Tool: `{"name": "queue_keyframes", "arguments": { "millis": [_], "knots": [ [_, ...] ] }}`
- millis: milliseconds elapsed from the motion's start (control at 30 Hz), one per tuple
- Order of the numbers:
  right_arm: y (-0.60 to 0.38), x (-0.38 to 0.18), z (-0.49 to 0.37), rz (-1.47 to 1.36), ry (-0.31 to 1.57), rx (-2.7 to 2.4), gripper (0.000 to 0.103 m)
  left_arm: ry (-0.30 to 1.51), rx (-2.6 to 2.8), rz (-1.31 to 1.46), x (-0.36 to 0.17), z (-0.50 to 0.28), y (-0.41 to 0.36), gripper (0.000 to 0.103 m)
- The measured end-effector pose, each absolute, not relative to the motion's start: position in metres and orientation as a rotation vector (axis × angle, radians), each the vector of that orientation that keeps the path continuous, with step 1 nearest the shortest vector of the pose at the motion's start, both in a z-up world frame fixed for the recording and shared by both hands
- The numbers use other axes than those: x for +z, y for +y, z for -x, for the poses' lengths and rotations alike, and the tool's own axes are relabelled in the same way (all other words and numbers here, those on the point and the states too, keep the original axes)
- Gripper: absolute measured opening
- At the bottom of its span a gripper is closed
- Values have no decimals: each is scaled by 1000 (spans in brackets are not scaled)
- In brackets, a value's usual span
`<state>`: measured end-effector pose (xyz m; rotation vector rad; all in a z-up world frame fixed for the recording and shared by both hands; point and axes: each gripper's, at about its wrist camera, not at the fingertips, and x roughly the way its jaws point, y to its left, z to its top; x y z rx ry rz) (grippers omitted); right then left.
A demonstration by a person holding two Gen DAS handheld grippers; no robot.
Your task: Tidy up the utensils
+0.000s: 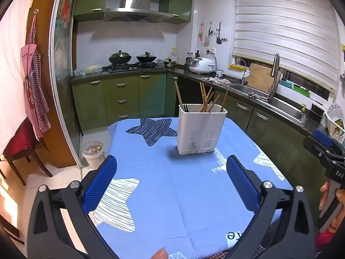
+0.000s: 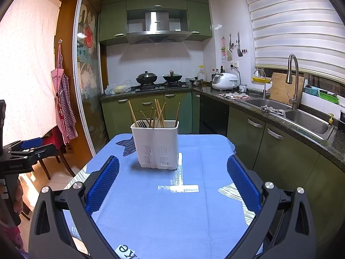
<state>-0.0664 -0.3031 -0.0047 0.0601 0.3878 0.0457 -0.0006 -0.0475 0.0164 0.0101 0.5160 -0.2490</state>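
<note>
A white slotted utensil holder (image 1: pixel 200 129) stands upright on the blue star-patterned tablecloth (image 1: pixel 172 190). It holds several wooden chopsticks (image 1: pixel 207 99) and some dark utensils (image 1: pixel 185 107). It also shows in the right wrist view (image 2: pixel 157 144), with its chopsticks (image 2: pixel 158 114). My left gripper (image 1: pixel 171 172) is open and empty, well short of the holder. My right gripper (image 2: pixel 172 174) is open and empty, just in front of the holder. Each gripper shows at the edge of the other's view, the right one (image 1: pixel 323 149) and the left one (image 2: pixel 28 149).
The table (image 2: pixel 204 151) stands in a kitchen. Green cabinets and a sink counter (image 2: pixel 301 116) run close along its right side. A stove with woks (image 1: pixel 131 59) is at the back. A white bin (image 1: pixel 93 153) and a wooden chair (image 1: pixel 23 149) stand on the left floor.
</note>
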Motion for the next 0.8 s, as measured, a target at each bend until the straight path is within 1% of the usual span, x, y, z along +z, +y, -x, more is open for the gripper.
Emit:
{"name": "queue_keyframes", "arguments": {
  "millis": [800],
  "knots": [
    [-302,-5,66,-60,390,45,99,514,-240,-14,16,2,-49,97]
  ]
}}
